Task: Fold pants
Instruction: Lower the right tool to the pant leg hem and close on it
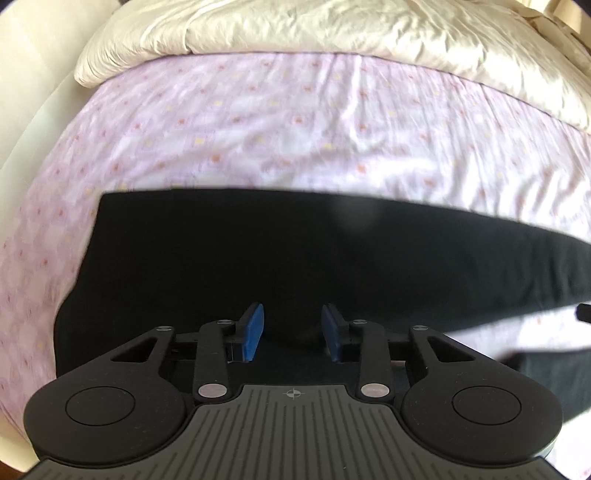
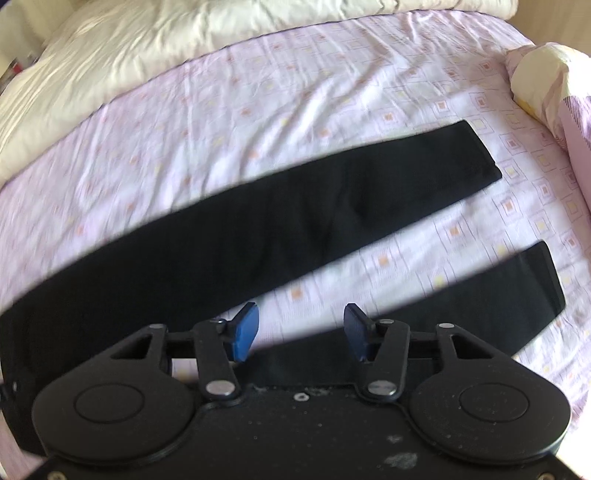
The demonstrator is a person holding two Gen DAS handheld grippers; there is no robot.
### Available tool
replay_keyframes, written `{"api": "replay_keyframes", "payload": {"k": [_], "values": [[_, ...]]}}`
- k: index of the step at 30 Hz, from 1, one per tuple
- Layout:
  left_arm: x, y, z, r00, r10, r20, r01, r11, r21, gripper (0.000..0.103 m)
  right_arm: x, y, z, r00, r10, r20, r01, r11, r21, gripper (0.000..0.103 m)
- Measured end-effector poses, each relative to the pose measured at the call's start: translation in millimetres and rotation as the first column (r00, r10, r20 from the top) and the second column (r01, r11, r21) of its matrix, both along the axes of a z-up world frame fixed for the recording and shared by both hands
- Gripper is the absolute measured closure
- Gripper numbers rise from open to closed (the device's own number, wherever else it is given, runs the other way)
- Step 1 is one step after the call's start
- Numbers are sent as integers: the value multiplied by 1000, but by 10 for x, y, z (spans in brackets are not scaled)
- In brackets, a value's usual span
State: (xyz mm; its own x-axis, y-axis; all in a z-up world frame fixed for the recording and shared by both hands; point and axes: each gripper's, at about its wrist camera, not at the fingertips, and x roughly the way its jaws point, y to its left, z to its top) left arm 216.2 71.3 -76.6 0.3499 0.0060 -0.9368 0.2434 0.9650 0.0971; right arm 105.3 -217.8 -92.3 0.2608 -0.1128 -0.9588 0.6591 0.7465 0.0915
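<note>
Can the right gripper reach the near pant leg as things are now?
Probably yes. The right gripper is open just above the near pant leg, which lies flat on the bed sheet with nothing covering it.

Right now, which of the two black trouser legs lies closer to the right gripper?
The lower leg: it runs directly under the right gripper. The upper leg lies farther up the bed.

A bed (image 1: 332,122) wears a pink patterned sheet (image 2: 258,110), wrinkled in bright daylight. A cream duvet (image 1: 332,26) is bunched along its far side.
</note>
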Motion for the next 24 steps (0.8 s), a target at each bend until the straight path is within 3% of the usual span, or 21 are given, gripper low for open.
{"api": "replay_keyframes", "payload": {"k": [5,16,24], "values": [[200,0,-28,999,39,21,-39,999,13,69,423,-446,-132,997,-82,17,82,997,5,34],[352,-37,-175,995,82,-49,-82,997,6,69,1099,-1492,-715,953,-295,-72,292,955,-46,29],[491,-231,-291,997,39,-71,-38,999,3,69,1097,-1763,-1129,915,-371,-161,375,927,-4,26]]}}
